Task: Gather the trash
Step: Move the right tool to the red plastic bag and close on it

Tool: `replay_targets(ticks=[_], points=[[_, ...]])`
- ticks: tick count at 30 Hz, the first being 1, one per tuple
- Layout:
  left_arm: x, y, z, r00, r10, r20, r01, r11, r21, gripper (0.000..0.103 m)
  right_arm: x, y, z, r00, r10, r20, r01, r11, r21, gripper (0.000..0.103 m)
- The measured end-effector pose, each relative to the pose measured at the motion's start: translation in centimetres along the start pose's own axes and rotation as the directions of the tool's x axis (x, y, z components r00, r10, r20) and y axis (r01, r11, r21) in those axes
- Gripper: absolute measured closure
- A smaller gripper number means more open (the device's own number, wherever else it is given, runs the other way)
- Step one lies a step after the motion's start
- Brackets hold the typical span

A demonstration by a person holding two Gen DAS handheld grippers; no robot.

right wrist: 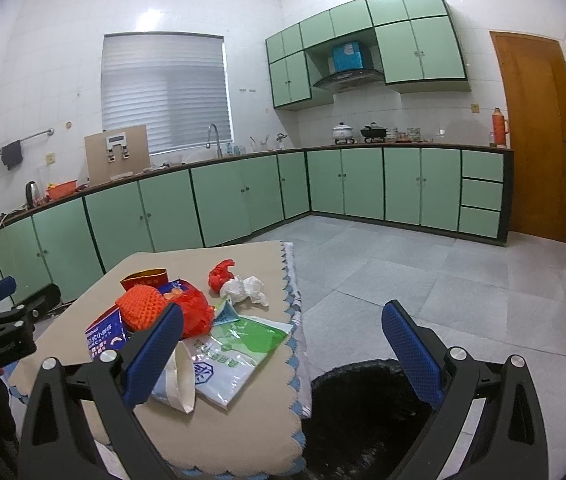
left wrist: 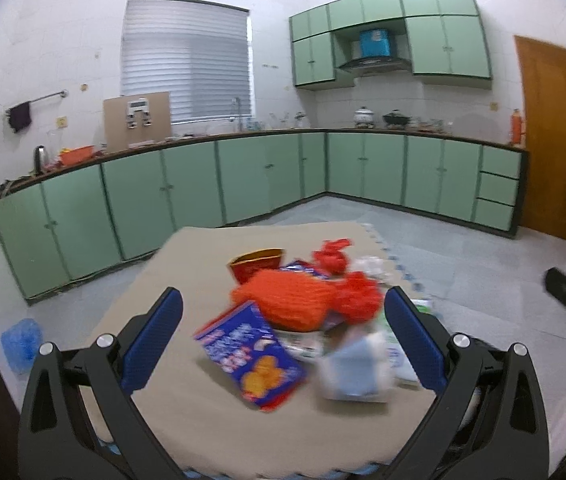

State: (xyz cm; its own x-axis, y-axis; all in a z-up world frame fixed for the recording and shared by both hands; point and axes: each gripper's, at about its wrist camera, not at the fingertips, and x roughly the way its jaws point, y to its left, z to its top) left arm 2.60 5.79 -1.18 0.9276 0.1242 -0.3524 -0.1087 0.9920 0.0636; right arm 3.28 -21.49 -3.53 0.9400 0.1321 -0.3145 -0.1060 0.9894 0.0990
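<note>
The left hand-held gripper (left wrist: 283,336) hangs over the near edge of the counter (left wrist: 155,280) with its blue pads spread wide and nothing between them; the right hand-held gripper (right wrist: 283,344) is likewise splayed and empty, held out past the counter's right side, above the floor. Between the left pads, in a blurred view, lies the heap of trash: a blue biscuit box (left wrist: 253,354) nearest, an orange foam net (left wrist: 287,300) behind it, red mesh (left wrist: 359,296) to its right and a red carton (left wrist: 257,266) at the back. The right view shows more of the pile: a crumpled white tissue (right wrist: 245,290), a red scrap (right wrist: 221,274), a green-and-white plastic pouch (right wrist: 243,344) and a pale paper bag (right wrist: 181,376) nearest that gripper's left pad. Beside the counter's near right corner stands a bin lined with black plastic (right wrist: 363,412), open-mouthed. By my reading the work stands at its beginning, nothing yet lifted. The next move calls for one gripper to descend on a single piece, probably the biscuit box or the paper bag, close upon it and carry it to the bin.
</note>
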Motion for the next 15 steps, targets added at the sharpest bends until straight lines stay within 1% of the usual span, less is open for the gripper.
replay_targets(ticks=[5,7,10,15], points=[[2.3,3.5,0.0,0.997,0.076,-0.008,-0.076,0.996,-0.044,0.005,3.2,1.4,-0.3,0.999,0.035,-0.014,-0.036,0.999,-0.011,0.006],[2.9,4.5,-0.1,0.996,0.089,-0.005,-0.09,0.994,-0.06,0.005,4.4,2.1,-0.4,0.998,0.051,-0.021,-0.051,0.999,-0.016,0.006],[4.2,5.6,-0.5,0.994,0.113,-0.009,-0.113,0.992,-0.057,0.005,6.9,4.0,-0.6,0.995,0.09,-0.031,-0.091,0.995,-0.039,0.006],[6.7,6.6,-0.9,0.991,0.128,-0.04,-0.13,0.989,-0.076,0.005,10.3,6.5,-1.0,0.991,0.129,-0.044,-0.133,0.988,-0.085,0.013]])
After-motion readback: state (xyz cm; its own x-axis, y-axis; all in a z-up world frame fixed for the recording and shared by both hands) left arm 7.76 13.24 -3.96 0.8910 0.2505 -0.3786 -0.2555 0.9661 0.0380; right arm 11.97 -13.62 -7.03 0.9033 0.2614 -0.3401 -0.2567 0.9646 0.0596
